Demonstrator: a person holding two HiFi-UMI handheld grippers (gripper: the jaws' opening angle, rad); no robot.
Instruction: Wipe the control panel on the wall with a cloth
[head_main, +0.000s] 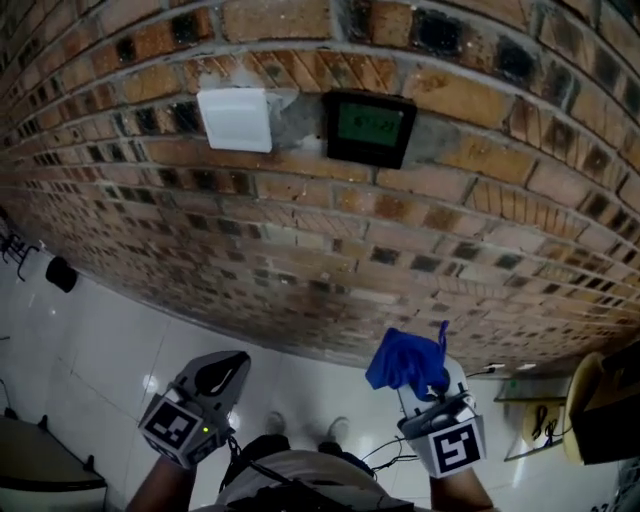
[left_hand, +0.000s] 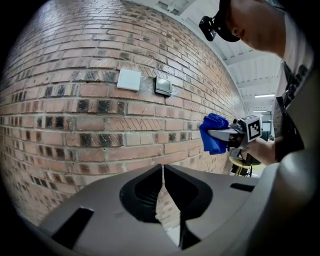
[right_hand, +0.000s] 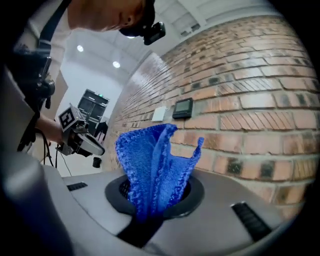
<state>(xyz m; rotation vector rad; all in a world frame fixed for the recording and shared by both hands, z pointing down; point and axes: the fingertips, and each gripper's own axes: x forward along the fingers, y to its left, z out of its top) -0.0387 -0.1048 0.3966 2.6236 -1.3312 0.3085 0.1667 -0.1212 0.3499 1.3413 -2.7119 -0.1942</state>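
Blue cloth (right_hand: 155, 165) stands bunched between the jaws of the right gripper (right_hand: 150, 212), which pinch its lower folds. It is held low, apart from the brick wall (head_main: 300, 230). Higher on that wall sits the control panel (head_main: 367, 127), a dark frame round a green-lit screen, with a white cover plate (head_main: 236, 119) just beside it on the left. Down at the other side, the left gripper (head_main: 232, 368) hangs low, jaws together with nothing between them.
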